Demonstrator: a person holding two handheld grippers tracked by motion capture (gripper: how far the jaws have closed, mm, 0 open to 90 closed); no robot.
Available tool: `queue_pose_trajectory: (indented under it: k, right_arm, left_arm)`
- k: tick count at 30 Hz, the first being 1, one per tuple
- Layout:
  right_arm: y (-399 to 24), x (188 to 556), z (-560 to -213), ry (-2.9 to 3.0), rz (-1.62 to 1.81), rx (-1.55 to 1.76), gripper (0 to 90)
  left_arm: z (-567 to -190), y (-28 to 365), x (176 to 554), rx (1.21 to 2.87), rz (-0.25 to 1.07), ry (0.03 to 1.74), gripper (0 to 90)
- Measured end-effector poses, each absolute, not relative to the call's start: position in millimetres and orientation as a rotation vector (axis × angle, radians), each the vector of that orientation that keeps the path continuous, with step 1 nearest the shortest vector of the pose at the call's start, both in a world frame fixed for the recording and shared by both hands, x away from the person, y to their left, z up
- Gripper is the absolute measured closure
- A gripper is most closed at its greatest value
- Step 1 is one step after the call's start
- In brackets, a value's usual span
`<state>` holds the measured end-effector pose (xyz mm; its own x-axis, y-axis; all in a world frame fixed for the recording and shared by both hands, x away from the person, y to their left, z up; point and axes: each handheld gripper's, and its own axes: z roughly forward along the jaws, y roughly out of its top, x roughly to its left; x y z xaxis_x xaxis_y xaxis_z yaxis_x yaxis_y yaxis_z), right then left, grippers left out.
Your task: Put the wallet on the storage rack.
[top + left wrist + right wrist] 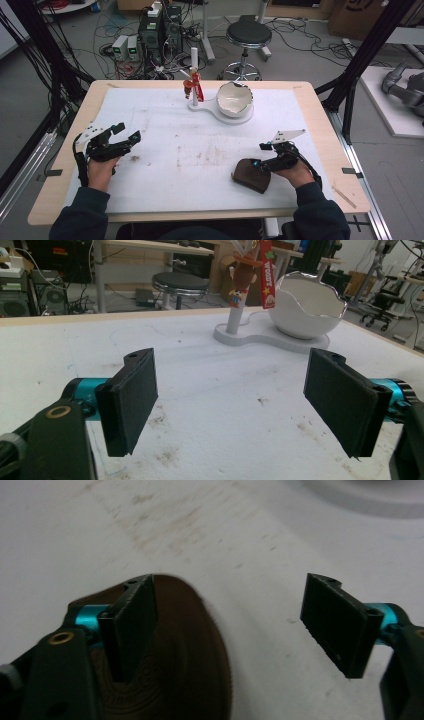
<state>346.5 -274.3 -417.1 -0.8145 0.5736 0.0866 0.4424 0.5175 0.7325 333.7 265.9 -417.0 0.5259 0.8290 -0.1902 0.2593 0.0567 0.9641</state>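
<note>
Right hand-held gripper (227, 630) gapes wide over the brown mat's (190, 660) rim, pads clear; left hand-held gripper (240, 405) wide, empty.

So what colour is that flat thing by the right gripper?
Dark brown; the brown pad has faint ring-like ridges, clearest in the right gripper view.

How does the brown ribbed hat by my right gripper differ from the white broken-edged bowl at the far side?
The brown ribbed hat is dark, soft-looking and lies flat on the white mat; the white broken-edged bowl is glossy, rigid and stands upright on a white base. The hat lies near the person, beside the right gripper, whose jaws are open; the bowl sits far off, beside a post. Both are roundish.
</note>
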Motion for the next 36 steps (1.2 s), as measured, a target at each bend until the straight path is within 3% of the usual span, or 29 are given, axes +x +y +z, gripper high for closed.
queue_pose_trajectory:
  k: [9, 17, 18, 19, 22, 24, 36]
  right_arm:
    - [-269, 352, -427, 2.703, 1.212, 0.895, 29.9]
    - [-267, 350, -430, 2.781, 1.205, 0.885, 28.5]
    - [-268, 350, -430, 2.787, 1.206, 0.893, 29.6]
    - [-268, 352, -431, 2.817, 1.227, 0.908, 36.1]
    - [-269, 354, -433, 2.844, 1.246, 0.961, 38.2]
    - [-271, 357, -435, 2.876, 1.270, 0.999, 44.3]
    - [-254, 364, -425, 2.672, 1.246, 0.889, 58.3]
  left_arm:
    - [-418, 268, 334, 1.503, 0.555, 0.989, 21.5]
    - [-419, 266, 336, 1.508, 0.546, 0.993, 21.9]
    - [-420, 266, 336, 1.508, 0.545, 0.994, 21.9]
    - [-420, 266, 336, 1.511, 0.539, 0.993, 21.9]
    - [-420, 266, 336, 1.514, 0.538, 0.995, 22.0]
    - [-420, 265, 336, 1.521, 0.537, 0.994, 22.1]
    - [-422, 263, 338, 1.533, 0.528, 0.996, 22.4]
